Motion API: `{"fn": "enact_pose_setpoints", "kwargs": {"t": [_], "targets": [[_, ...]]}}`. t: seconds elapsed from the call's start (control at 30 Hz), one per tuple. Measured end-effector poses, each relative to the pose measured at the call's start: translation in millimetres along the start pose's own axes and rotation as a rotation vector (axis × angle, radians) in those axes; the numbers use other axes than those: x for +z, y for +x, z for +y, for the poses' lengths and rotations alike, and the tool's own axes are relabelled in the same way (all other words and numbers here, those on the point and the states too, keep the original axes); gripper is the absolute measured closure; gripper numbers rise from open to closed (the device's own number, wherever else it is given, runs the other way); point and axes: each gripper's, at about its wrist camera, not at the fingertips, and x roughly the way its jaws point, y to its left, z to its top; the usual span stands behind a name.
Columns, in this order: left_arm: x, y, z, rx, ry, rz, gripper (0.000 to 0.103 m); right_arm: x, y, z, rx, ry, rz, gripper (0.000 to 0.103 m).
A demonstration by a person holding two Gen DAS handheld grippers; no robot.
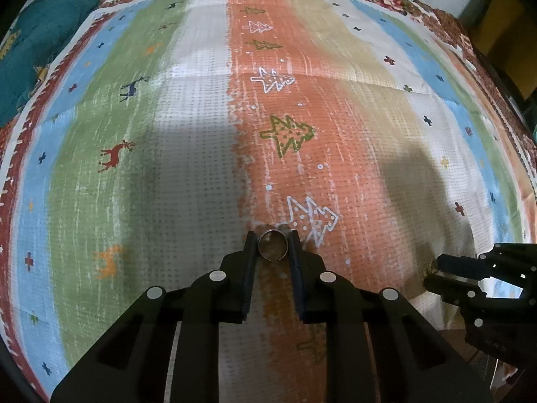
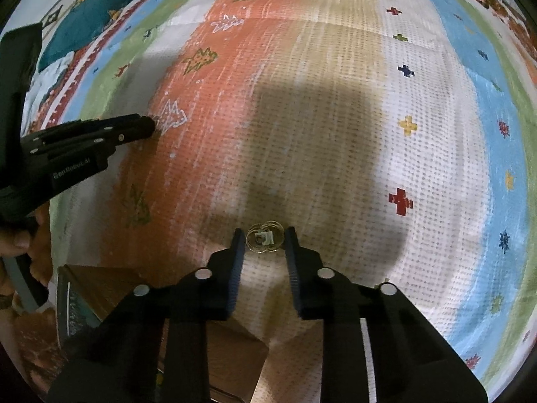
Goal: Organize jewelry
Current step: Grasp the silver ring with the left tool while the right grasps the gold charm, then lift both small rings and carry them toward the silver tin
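In the left wrist view a silver metal bangle (image 1: 273, 244) sits between the fingertips of my left gripper (image 1: 272, 242), touching both fingers, over the orange stripe of the cloth (image 1: 302, 107). In the right wrist view a small bunch of thin gold rings with a paper tag (image 2: 265, 239) lies between the fingertips of my right gripper (image 2: 264, 237), with small gaps on both sides. The right gripper also shows at the right edge of the left wrist view (image 1: 433, 270). The left gripper shows at the left of the right wrist view (image 2: 147, 127).
A striped cloth with tree, deer and cross patterns covers the surface (image 2: 419, 154). A teal cushion (image 1: 37, 43) lies at the far left. A brown box (image 2: 110, 288) sits below the cloth's near edge. The cloth edge runs along the right (image 1: 496, 100).
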Motion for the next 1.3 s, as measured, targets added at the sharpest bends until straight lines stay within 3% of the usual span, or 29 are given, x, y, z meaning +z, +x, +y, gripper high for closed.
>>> {"fn": "enact_pose_setpoints", "kwargs": {"t": [0.17, 0.93, 1.3], "targets": [[-0.1, -1.0, -0.3, 0.000, 0.002, -0.001, 0.085, 2.0, 2.2, 3.5, 0.005, -0.009, 0.001, 0.087], [-2.3, -24.2, -8.7, -0.035, -0.004, -0.036, 0.085, 0.6, -23.4, -4.8, 0.041, 0.005, -0.049, 0.087], [-19.5, -63.2, -21.0, -0.085, 0.007, -0.094, 0.085, -11.9, -52.1, 3.2, 0.076, 0.012, -0.115, 0.087]]}}
